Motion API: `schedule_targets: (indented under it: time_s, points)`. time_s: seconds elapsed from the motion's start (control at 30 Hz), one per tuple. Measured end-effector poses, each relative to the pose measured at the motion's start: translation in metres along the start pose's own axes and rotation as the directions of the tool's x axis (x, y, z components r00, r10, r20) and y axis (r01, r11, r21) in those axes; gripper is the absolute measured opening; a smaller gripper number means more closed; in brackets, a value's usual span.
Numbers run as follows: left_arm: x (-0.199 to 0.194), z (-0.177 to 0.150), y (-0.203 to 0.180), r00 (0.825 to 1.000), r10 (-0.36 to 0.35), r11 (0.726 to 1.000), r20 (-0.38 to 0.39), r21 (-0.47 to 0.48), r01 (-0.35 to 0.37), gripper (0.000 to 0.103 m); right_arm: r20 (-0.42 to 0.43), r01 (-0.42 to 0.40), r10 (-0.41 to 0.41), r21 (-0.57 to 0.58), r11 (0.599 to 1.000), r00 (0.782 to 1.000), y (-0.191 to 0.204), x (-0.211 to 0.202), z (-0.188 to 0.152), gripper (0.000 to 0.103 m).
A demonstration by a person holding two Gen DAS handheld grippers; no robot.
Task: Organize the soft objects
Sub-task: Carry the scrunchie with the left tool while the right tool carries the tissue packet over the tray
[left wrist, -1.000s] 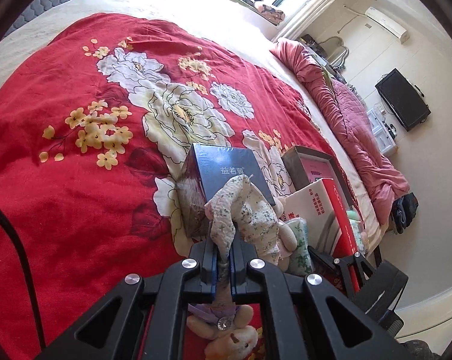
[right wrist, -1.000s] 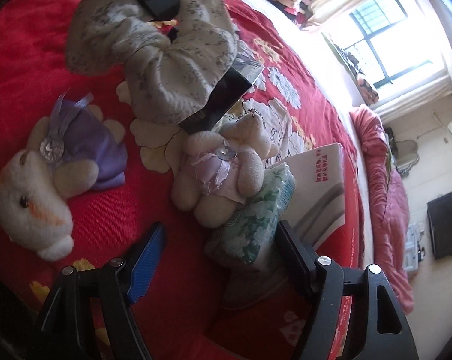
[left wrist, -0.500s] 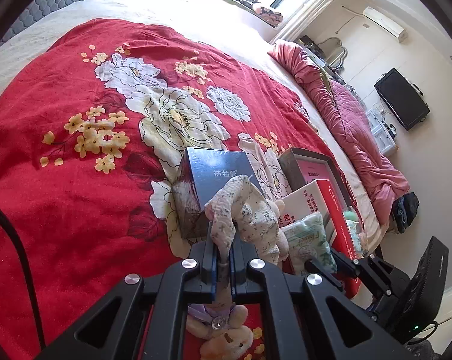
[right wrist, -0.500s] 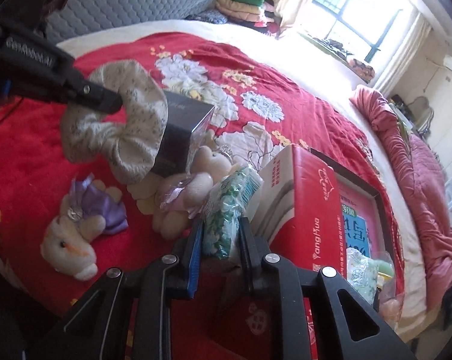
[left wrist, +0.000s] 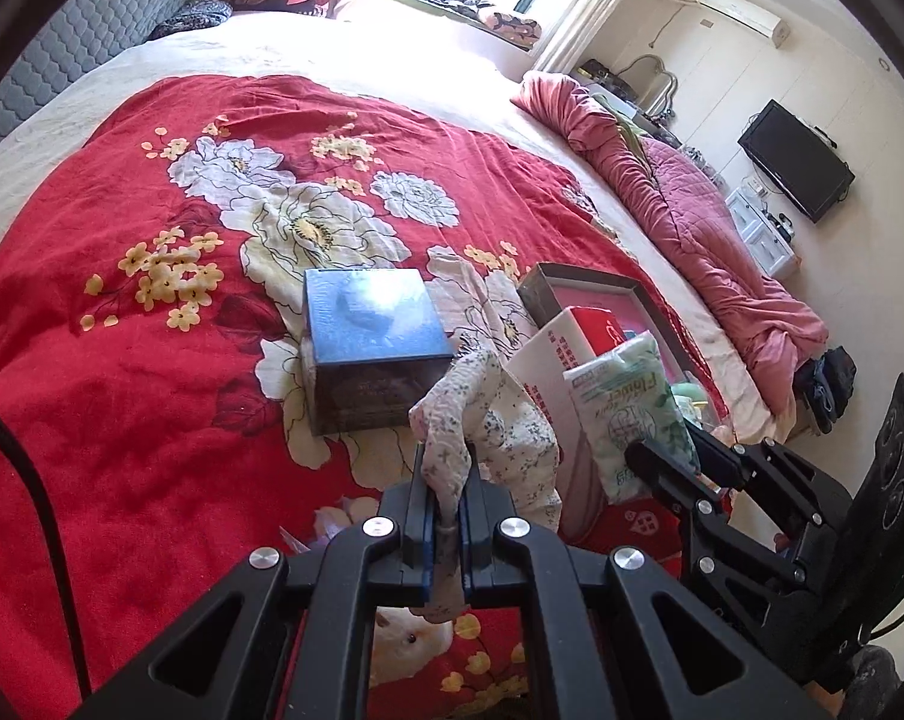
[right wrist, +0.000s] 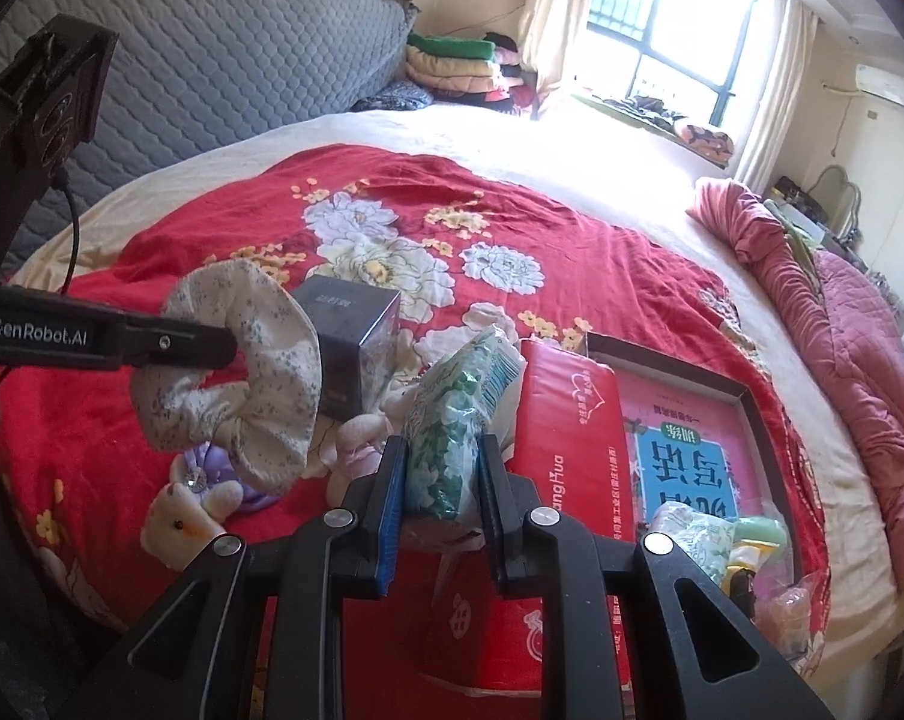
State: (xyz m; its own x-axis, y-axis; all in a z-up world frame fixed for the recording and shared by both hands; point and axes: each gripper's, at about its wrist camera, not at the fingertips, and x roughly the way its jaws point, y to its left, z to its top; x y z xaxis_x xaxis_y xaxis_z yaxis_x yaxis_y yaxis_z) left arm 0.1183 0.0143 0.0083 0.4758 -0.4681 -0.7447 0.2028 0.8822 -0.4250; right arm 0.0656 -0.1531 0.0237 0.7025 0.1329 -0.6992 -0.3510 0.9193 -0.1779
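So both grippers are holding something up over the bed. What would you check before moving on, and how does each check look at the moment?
1. Left gripper shut on the floral cloth: ok.
2. Right gripper shut on the tissue pack: ok.
3. Cloth lifted off the toy bears: ok.
4. Tissue pack clear of the red box: cannot tell.
5. Space in the tray for more: cannot tell.

Dark box (right wrist: 356,348) stands left of carton (right wrist: 569,438), bears (right wrist: 179,516) in front
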Motion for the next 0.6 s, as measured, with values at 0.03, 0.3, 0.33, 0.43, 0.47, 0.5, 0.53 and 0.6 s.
schedule_targets:
  time_s: [0.03,0.3,0.33,0.43,0.47,0.5,0.53,0.6]
  points:
    - [0.0,-0.001,-0.006,1.0,0.003,1.0,-0.002,0.009,-0.003,0.006,0.009,-0.004,0.004,0.007,1.0,1.0,-0.003,-0.002,0.0,0.023]
    - [-0.002,-0.004,-0.053,1.0,0.001,0.997,-0.006,0.073,-0.001,0.006,0.093,0.001,-0.01,0.09,0.996,0.996,-0.033,-0.033,-0.005,0.023]
    - [-0.003,-0.004,-0.06,1.0,-0.001,0.997,-0.005,0.083,0.001,0.006,0.102,-0.001,-0.01,0.101,0.995,0.995,-0.037,-0.037,-0.006,0.023]
    - [-0.004,-0.002,-0.078,1.0,-0.012,0.995,0.0,0.103,0.012,0.006,0.123,0.0,-0.016,0.131,0.991,0.992,-0.049,-0.046,-0.009,0.023]
    - [-0.005,-0.001,-0.084,1.0,-0.014,0.994,0.002,0.112,0.014,0.006,0.131,-0.002,-0.017,0.142,0.99,0.991,-0.053,-0.049,-0.01,0.023]
    - [-0.006,0.0,-0.091,1.0,-0.012,0.992,0.006,0.126,0.011,0.006,0.137,0.0,-0.021,0.149,0.989,0.99,-0.056,-0.052,-0.01,0.023]
    - [-0.006,0.001,-0.097,1.0,-0.005,0.99,0.008,0.138,0.004,0.006,0.143,0.001,-0.023,0.156,0.988,0.989,-0.059,-0.055,-0.011,0.023]
    - [-0.007,0.002,-0.108,1.0,0.012,0.987,0.012,0.16,-0.014,0.006,0.157,0.004,-0.032,0.17,0.985,0.987,-0.065,-0.06,-0.012,0.023]
